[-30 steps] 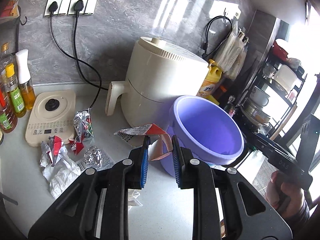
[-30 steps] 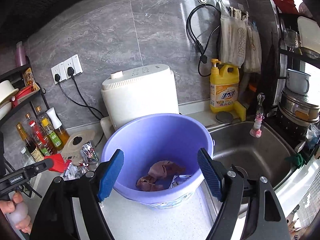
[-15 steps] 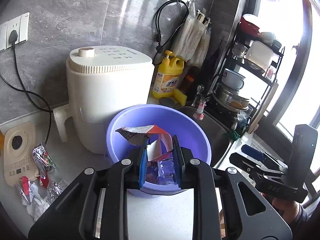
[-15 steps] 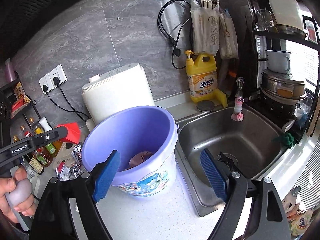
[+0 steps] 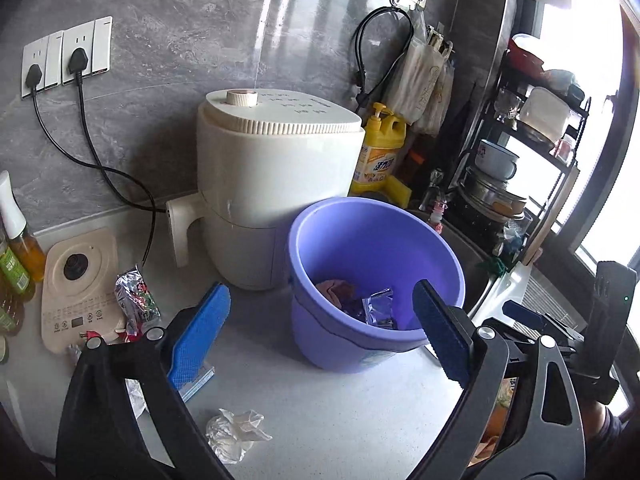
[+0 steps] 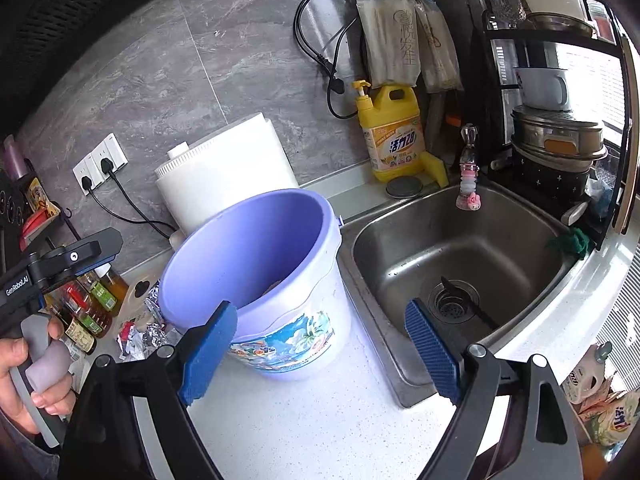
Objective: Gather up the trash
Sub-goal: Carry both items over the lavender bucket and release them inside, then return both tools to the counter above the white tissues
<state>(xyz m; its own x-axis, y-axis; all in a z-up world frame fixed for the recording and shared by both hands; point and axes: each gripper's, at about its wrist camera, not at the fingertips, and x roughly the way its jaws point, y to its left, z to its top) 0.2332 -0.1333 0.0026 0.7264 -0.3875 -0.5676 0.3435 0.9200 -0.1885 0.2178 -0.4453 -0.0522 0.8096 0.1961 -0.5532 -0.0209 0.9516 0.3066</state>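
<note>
My left gripper (image 5: pixel 320 334) has its jaws spread wide with nothing between them, and they hang just in front of the purple bucket (image 5: pixel 376 240), whose near rim sits in the gap. Down in the bucket lie a silver foil wrapper (image 5: pixel 378 306) and a crumpled brown scrap (image 5: pixel 334 290) beside it. On the pale surface (image 5: pixel 320 404) right below my left jaws rests a crumpled white tissue (image 5: pixel 234 434). Further to my left, a foil snack packet (image 5: pixel 134 294) and small red and silver scraps (image 6: pixel 140 334) lie by a cream appliance base (image 5: pixel 78 284). Behind the bucket stands a cream air fryer (image 5: pixel 276 176).

My right gripper (image 6: pixel 320 354) is likewise wide apart and empty, hovering over the surface with the bucket's flowered wall just behind its left jaw. To the right of the bucket is the steel sink (image 6: pixel 460 248), with a yellow detergent bottle (image 6: pixel 394 132) at its back edge.
</note>
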